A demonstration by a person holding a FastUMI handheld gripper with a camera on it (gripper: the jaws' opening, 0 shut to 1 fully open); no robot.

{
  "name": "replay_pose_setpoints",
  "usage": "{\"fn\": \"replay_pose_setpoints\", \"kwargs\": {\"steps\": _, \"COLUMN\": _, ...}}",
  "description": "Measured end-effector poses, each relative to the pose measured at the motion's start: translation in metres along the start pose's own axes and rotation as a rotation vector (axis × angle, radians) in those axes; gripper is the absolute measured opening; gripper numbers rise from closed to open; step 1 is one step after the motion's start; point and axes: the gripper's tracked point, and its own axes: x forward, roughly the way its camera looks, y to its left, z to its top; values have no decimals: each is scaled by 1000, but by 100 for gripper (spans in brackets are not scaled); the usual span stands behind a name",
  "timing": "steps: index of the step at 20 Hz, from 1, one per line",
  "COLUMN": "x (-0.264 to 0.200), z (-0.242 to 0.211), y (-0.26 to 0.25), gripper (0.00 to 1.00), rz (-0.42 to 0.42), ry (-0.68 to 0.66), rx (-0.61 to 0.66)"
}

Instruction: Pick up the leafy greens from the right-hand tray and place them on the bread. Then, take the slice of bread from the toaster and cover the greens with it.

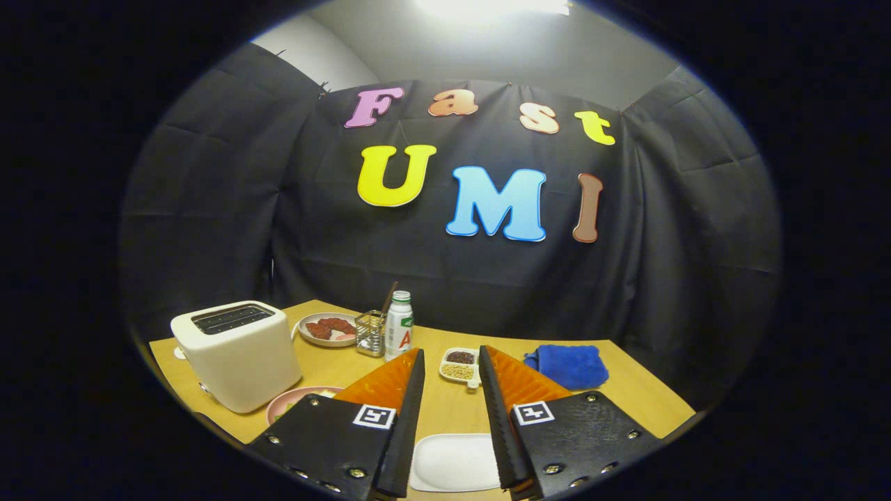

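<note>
**Gripper view.** The gripper [452, 351] hangs above the near edge of the wooden table [647, 396]. Its fingers [390, 383] stand wide apart and hold nothing.

- **Between and below the fingers:** a white tray [452, 463] whose visible surface is bare, with no greens on it.
- **Just ahead of the fingertips:** a small divided dish [461, 365] of beans. A blue cloth [567, 365] lies to its right.
- **Left of the fingers:** the white toaster [237, 351]. Its slots look dark, and no slice rises above them; you cannot tell whether bread sits sunk inside.
- **Touching the toaster's near corner:** a pink plate [299, 398], mostly hidden behind the left finger. What it carries cannot be made out, so neither the bread nor the leafy greens can be placed from here.
- **Beyond the toaster:** a plate of red meat [327, 328], a wire utensil holder [370, 332] and a bottle [399, 325].

**Stage.** A bare tray and an unfilled-looking toaster would fit a sandwich already stacked on the hidden plate. They would equally fit greens and bread lying out of sight.

**Handling.**
- Settle that question by looking at the pink plate and the slots before you commit to a reach.
- Keep the fingers spread while you move.
- Pass clear of the toaster's side.
- Greens will likely crush or slip, so close gently and low on the bunch.
</note>
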Motion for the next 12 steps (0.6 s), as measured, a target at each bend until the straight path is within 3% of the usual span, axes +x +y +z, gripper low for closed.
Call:
{"fn": "replay_pose_setpoints", "kwargs": {"steps": 5, "x": -13, "z": 14, "y": -75, "gripper": 47, "rz": -34, "ry": -35, "rx": -14}}
{"fn": "replay_pose_setpoints", "kwargs": {"steps": 12, "x": -32, "z": 27, "y": -177, "gripper": 47, "rz": -10, "ry": -131, "rx": 23}}
